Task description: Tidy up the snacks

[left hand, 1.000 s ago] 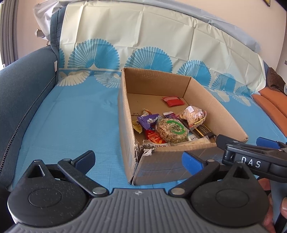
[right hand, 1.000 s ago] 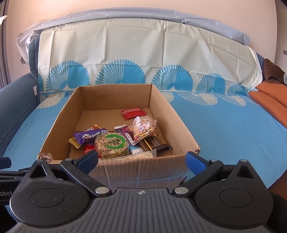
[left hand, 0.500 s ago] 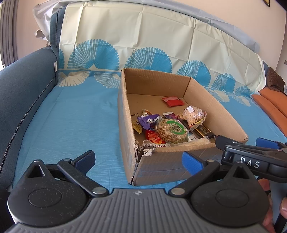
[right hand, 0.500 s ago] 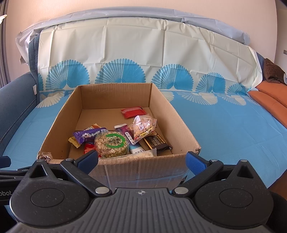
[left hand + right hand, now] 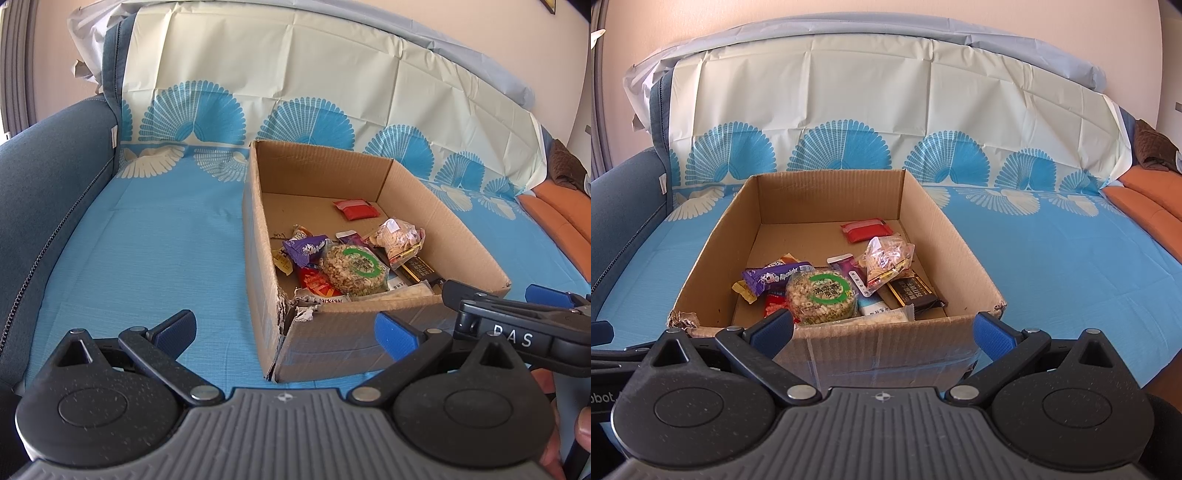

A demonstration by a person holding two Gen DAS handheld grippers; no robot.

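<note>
An open cardboard box [image 5: 927, 206] [image 5: 255, 236] sits on the blue-covered sofa seat and holds several snacks. Among them are a round rice-cracker pack with a green label [image 5: 822, 295] [image 5: 354, 267], a purple bar [image 5: 775, 277] [image 5: 304, 251], a clear bag of nuts [image 5: 886, 258] [image 5: 399, 238], a dark chocolate bar [image 5: 916, 293] and a red packet [image 5: 866, 229] [image 5: 355, 209]. My right gripper [image 5: 882, 330] stands open just before the box's near wall. My left gripper [image 5: 284, 328] stands open at the box's torn near-left corner. Nothing is between either pair of fingers.
A patterned blue and cream sheet [image 5: 1052, 243] covers the seat and backrest. The dark blue sofa arm [image 5: 40, 177] rises at the left. An orange cushion [image 5: 1145, 203] lies at the far right. The right gripper's body [image 5: 517, 325] shows in the left wrist view.
Both views have shifted only slightly; the right gripper has risen a little, showing more of the box's inside. The snacks have not moved.
</note>
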